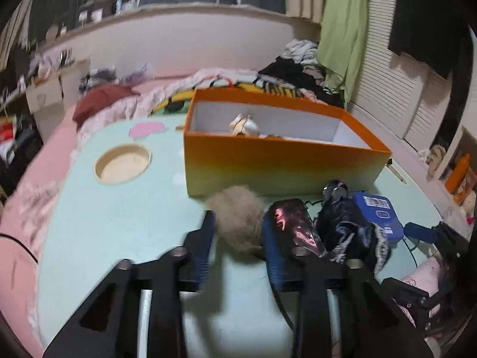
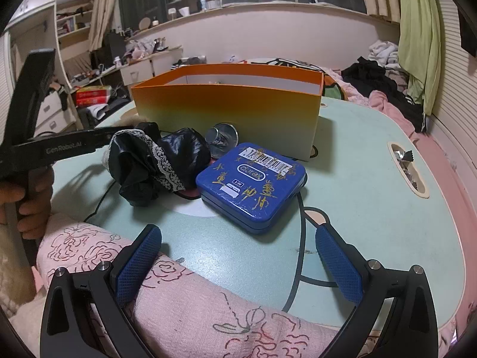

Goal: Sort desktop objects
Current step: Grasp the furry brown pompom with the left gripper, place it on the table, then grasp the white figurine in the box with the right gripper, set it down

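We find the fuzzy beige pom-pom just in front of the orange box, lying between the blue pads of our left gripper; its jaws stand apart, and we cannot tell through the blur whether the pads touch the fluff. Right of the pom-pom and also in front of the box lie a glossy dark case with a pink pattern, a crumpled black cloth trimmed with white lace, a shiny metal piece close against the box wall, and a rounded blue tin. The tin reads "durex", carries a white barcode sticker and has gold handwritten characters. Inside the box, whose lining is white, sits a small whitish object. Our right gripper hovers nearer than the tin, jaws wide apart with nothing between them, above a pink floral sleeve. The box stands on a pale mint table with a round recess to the box's left. Behind the box we see a bed piled with clothes and a dark window.
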